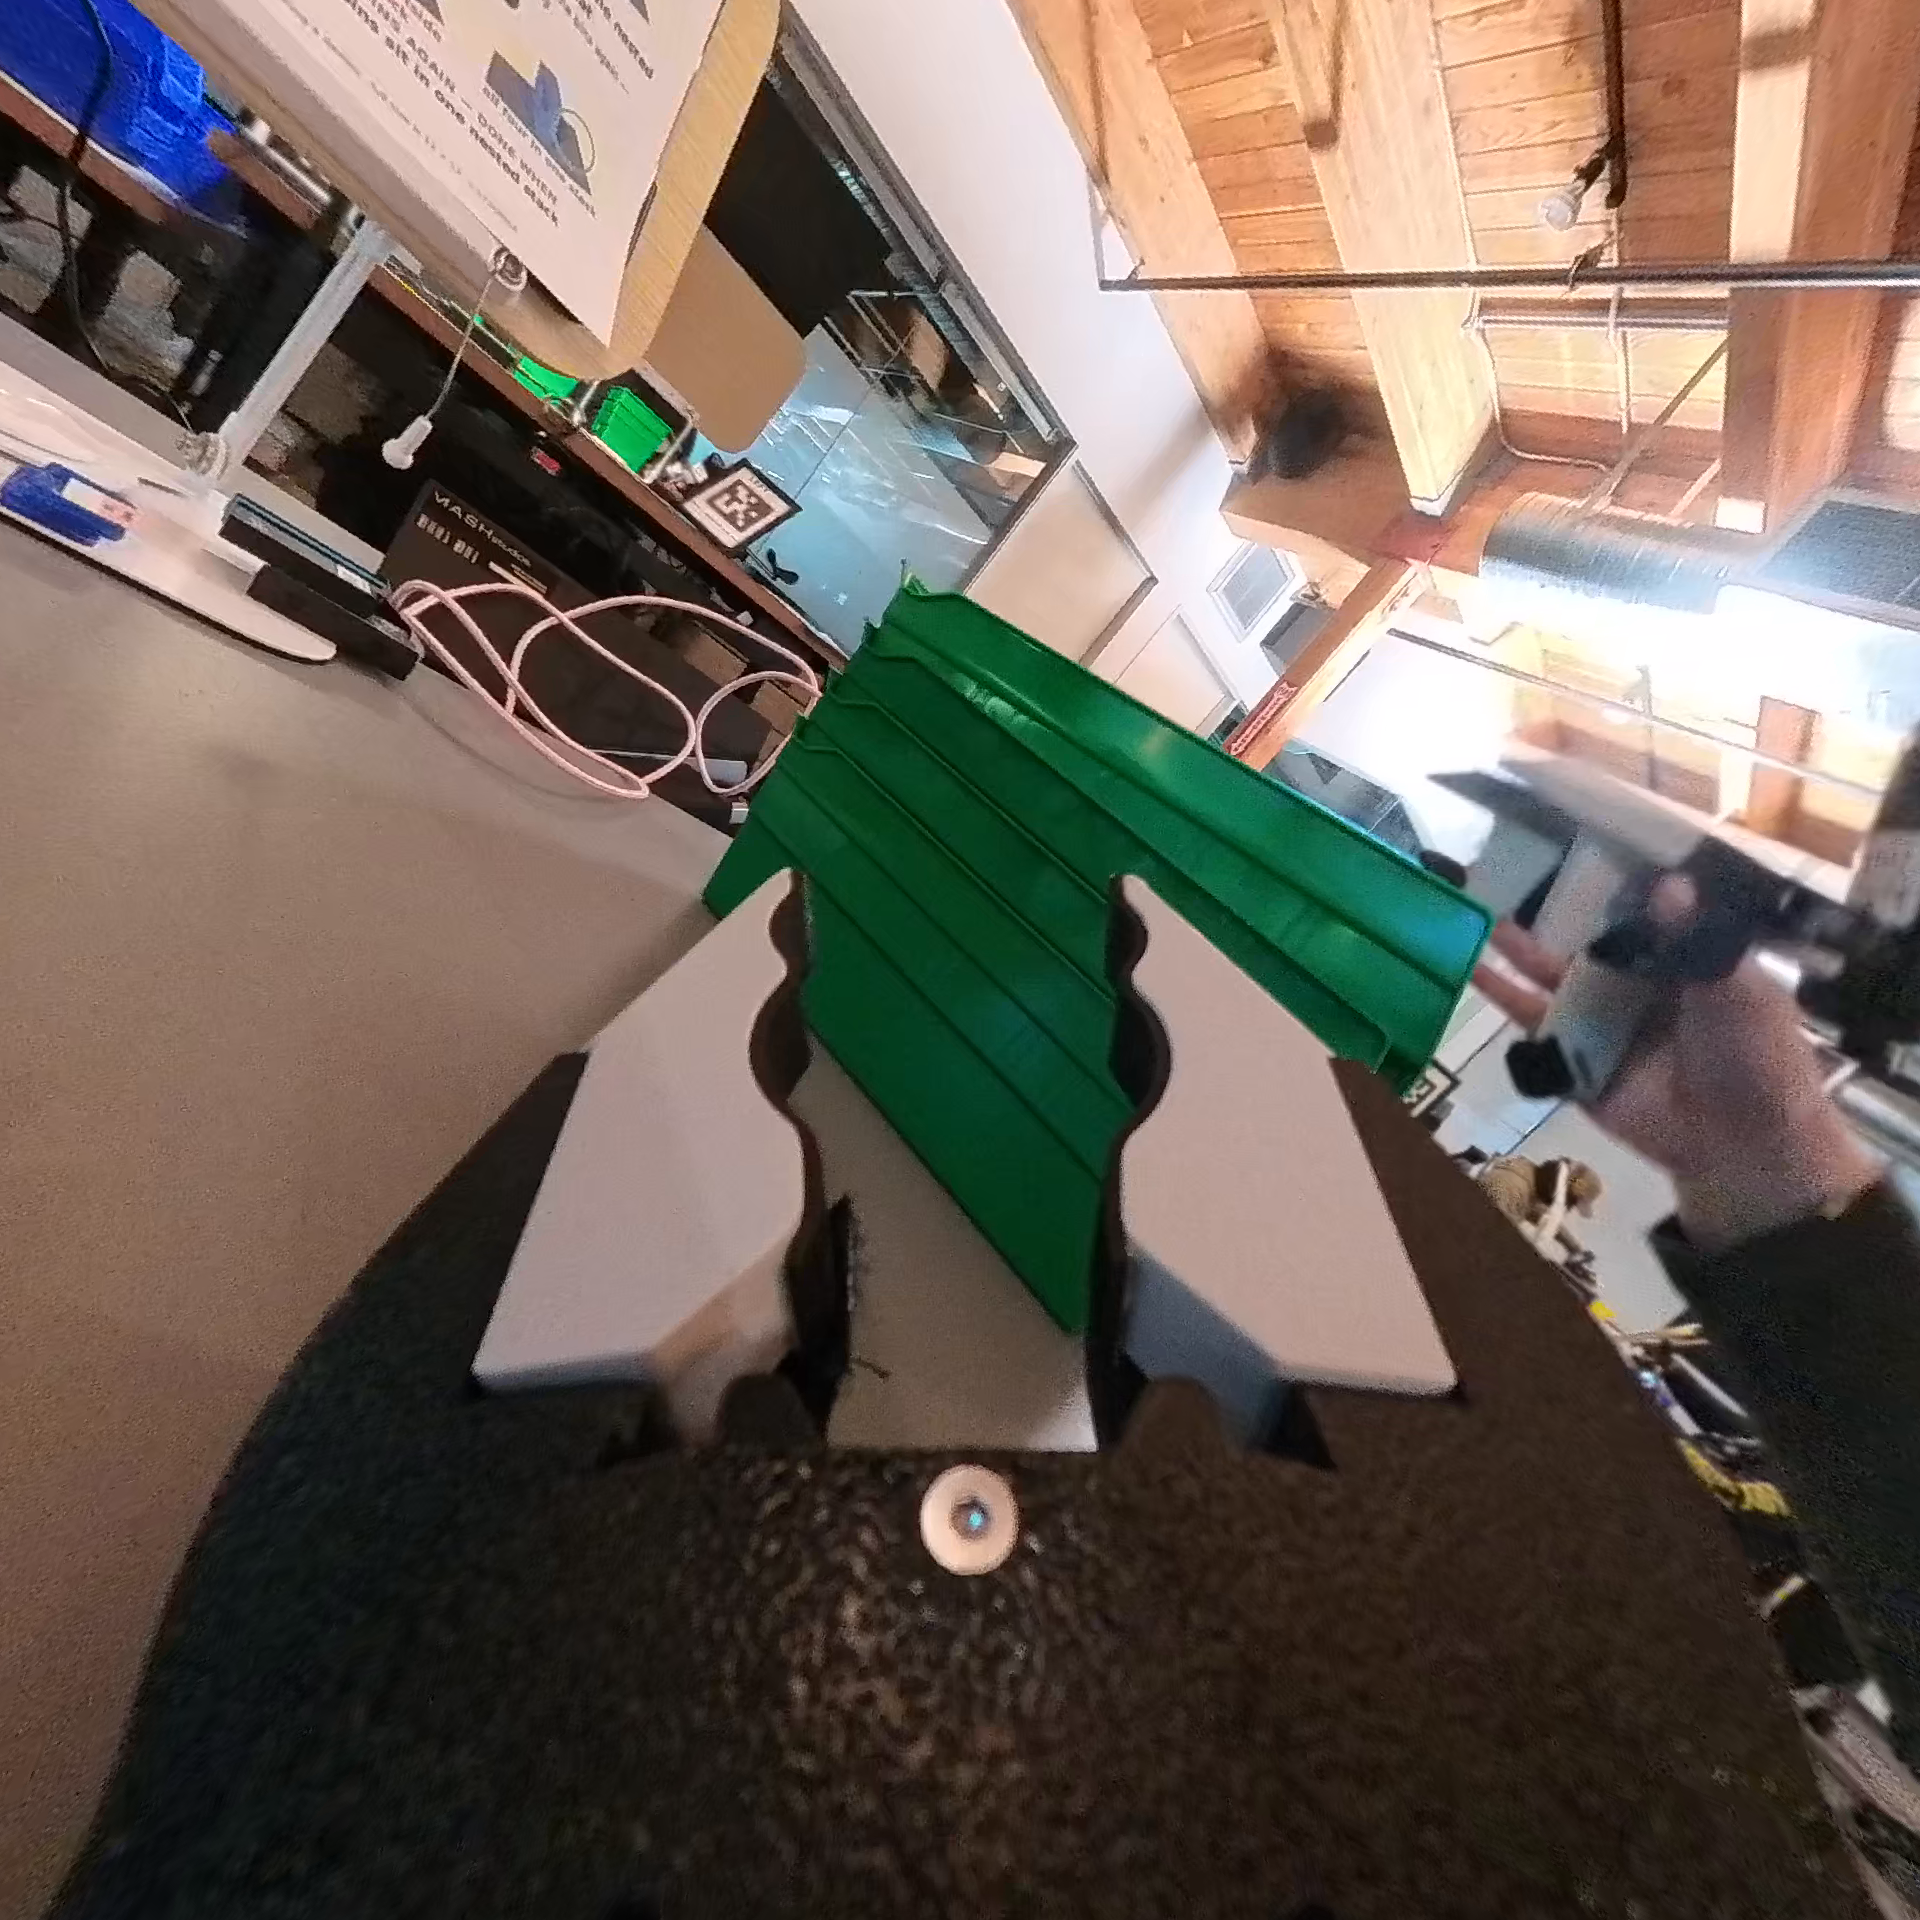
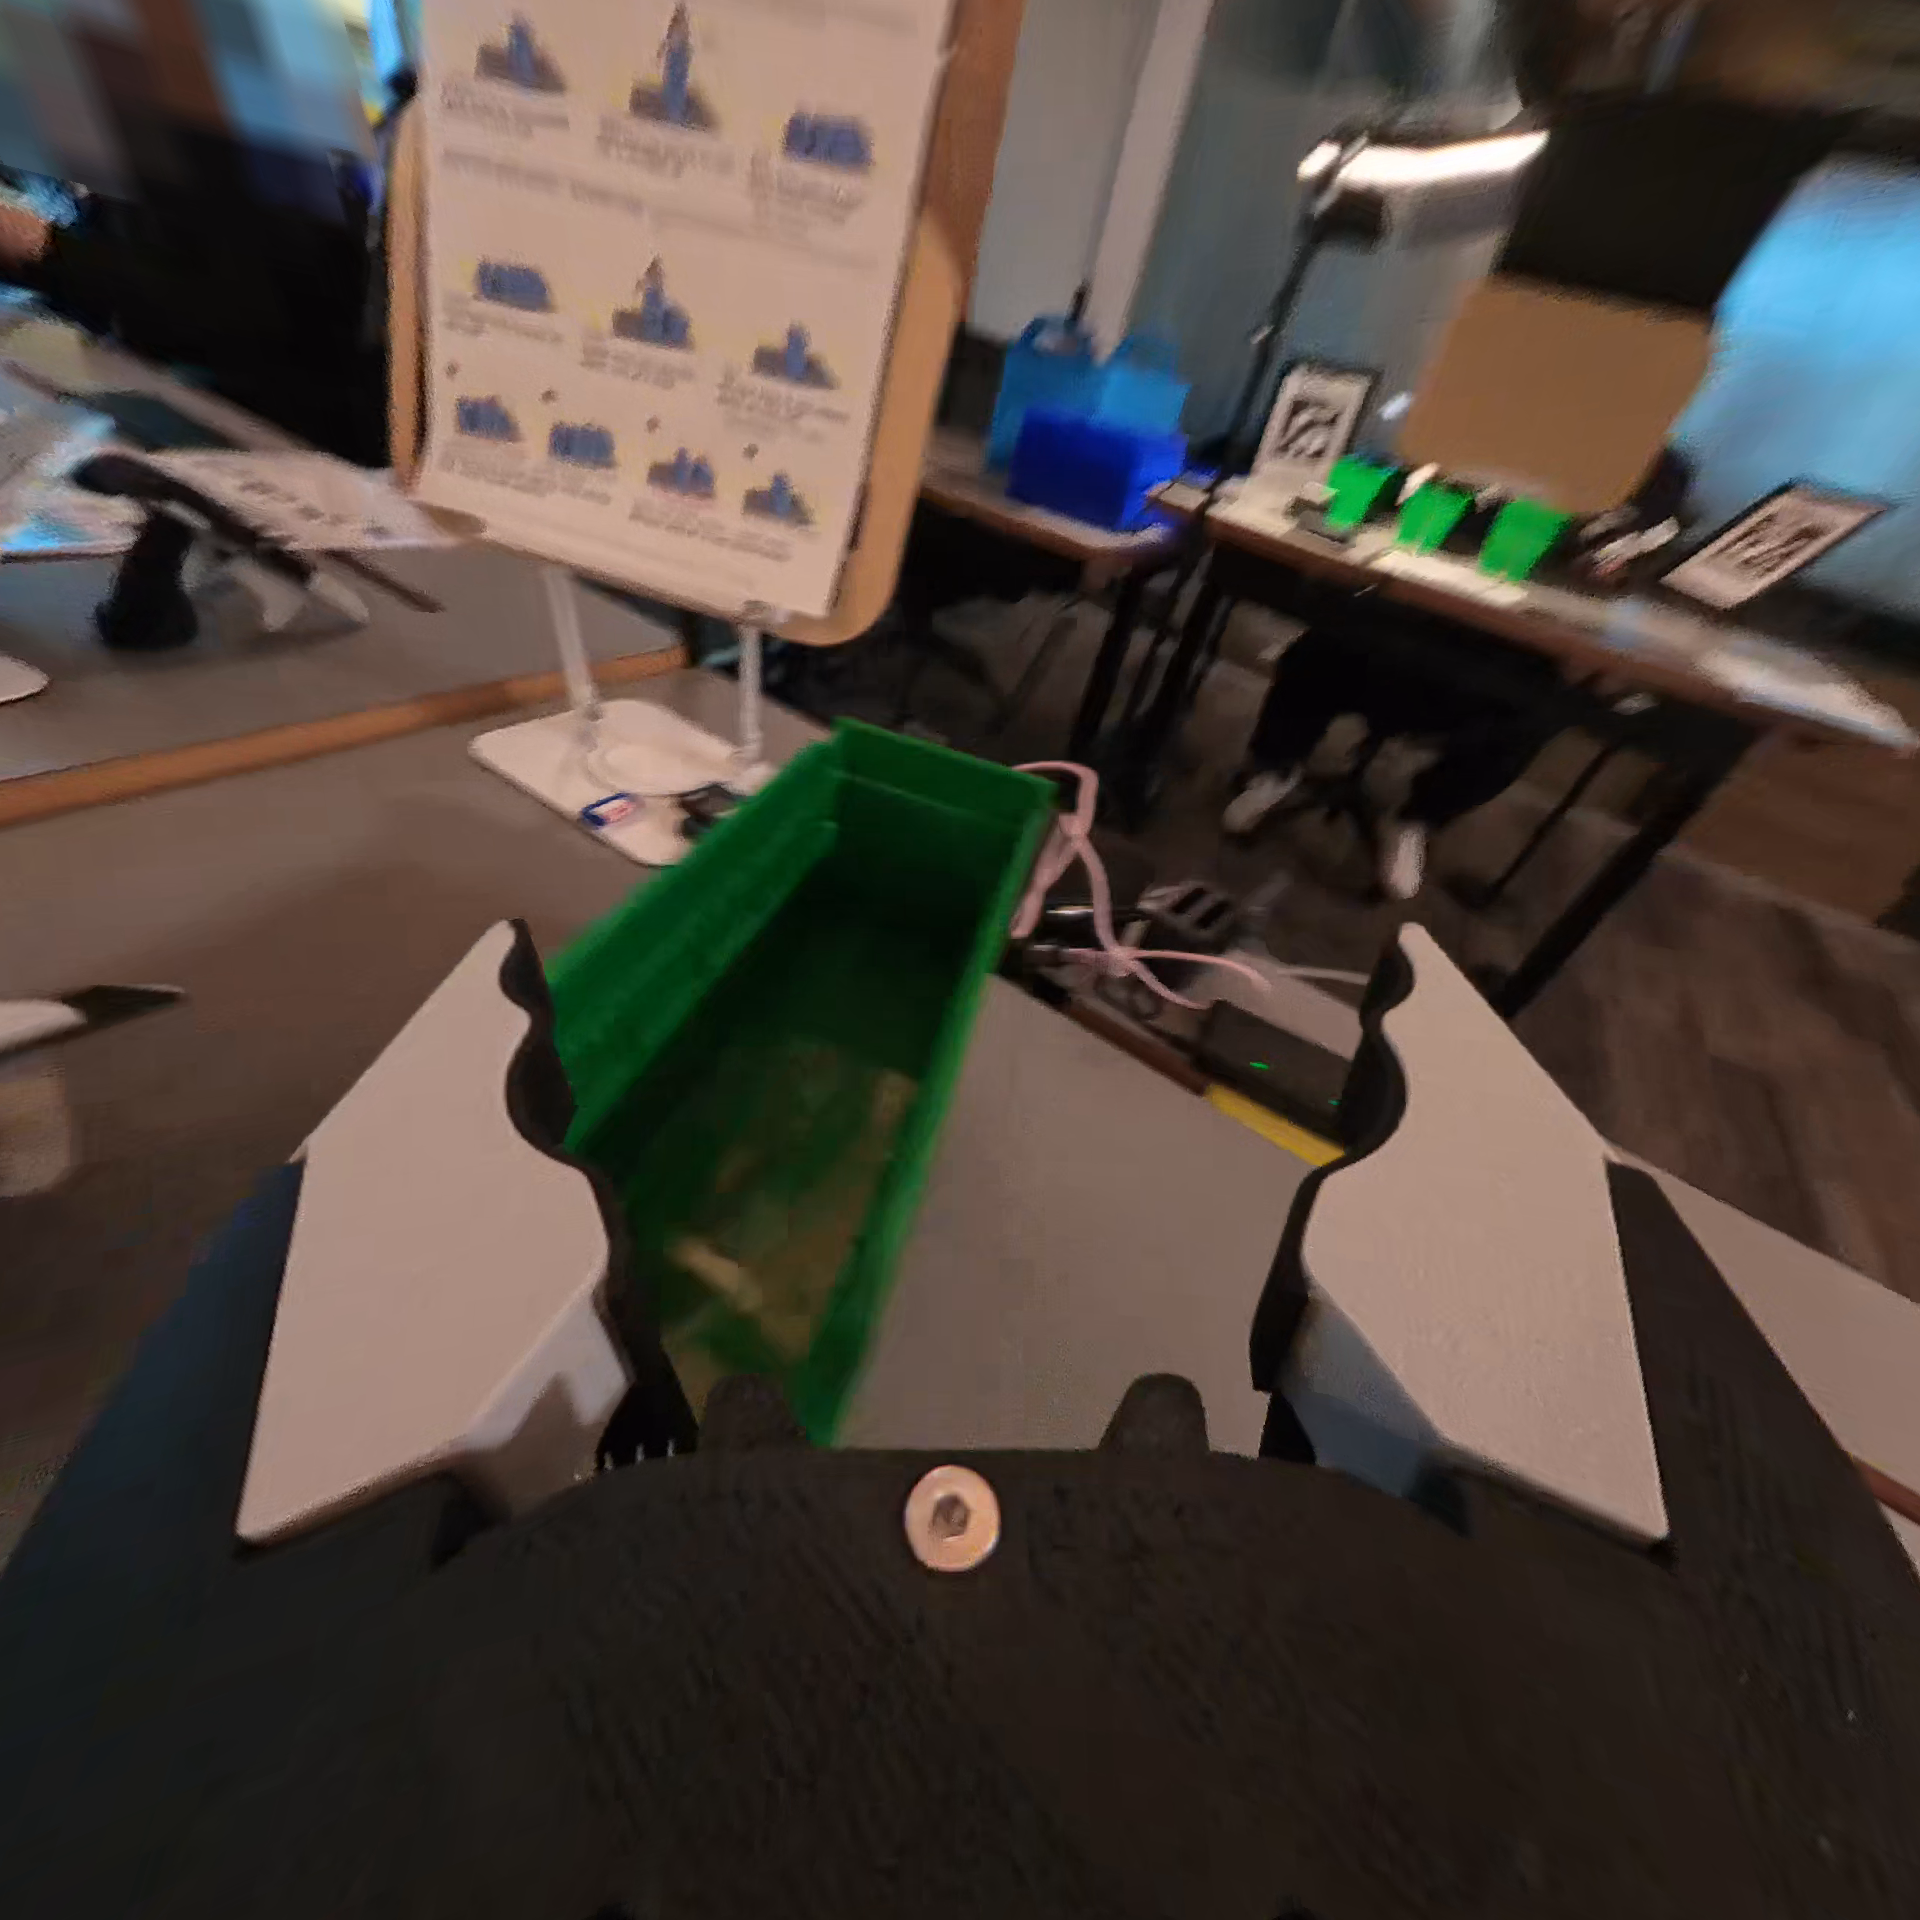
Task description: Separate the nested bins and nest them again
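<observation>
My left gripper (image 1: 951,1049) is clamped on the wall of the nested green plastic bins (image 1: 1049,883), tilted above the grey tabletop (image 1: 260,935), light, stiff, slick, so my right gripper (image 2: 956,1049), jaws wide apart, should pinch a rim.

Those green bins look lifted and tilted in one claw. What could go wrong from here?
The left gripper pinches the green bins at one end only, so the tilted stack might slip or swing. The right gripper is open and holds nothing, so nothing backs it up. A dropped bin could land on the pink cable nearby.
</observation>
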A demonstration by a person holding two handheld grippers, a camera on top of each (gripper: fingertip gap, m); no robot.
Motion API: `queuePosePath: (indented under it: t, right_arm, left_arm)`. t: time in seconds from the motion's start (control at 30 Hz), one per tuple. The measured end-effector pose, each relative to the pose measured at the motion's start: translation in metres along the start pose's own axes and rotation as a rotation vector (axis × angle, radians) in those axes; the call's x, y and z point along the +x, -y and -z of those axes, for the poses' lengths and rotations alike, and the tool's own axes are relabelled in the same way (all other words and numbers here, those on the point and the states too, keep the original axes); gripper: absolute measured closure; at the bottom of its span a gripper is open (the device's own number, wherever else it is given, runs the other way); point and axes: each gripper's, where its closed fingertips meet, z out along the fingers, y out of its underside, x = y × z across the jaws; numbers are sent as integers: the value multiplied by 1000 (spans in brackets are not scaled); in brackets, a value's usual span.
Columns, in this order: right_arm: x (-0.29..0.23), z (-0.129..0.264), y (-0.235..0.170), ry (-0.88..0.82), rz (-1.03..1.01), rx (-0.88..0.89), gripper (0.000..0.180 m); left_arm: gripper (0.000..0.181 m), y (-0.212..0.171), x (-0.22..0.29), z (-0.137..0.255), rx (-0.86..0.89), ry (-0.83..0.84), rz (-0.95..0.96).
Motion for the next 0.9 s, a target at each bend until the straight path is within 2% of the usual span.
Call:
queuePosePath:
  t: [0.13, 0.2, 0.37, 0.43, 0.63, 0.8, 0.9]
  right_arm:
    - [64, 44, -59, -182, -43, 182, 32]
    - [84, 60, -81, -179, -188, 296, 42]
    - [115, 69, -134, -187, -368, 338, 40]
    - [114, 69, -133, -120, -370, 312, 40]
    - [133, 84, -141, -247, -214, 301, 52]
    - [125, 85, -139, -184, -309, 328, 60]
    - [115, 85, -133, -126, -386, 354, 81]
  left_arm:
    - [126, -2, 0, -2, -14, 17, -37]
    - [125, -4, 1, -3, -24, 28, -70]
    - [125, -4, 0, -4, -34, 55, -136]
    - [125, -4, 1, -5, -36, 55, -144]
    - [123, -12, 8, -8, -89, 94, -338]
    - [122, -18, 13, -11, -118, 97, -425]
    - [122, -15, 10, -10, -107, 116, -432]
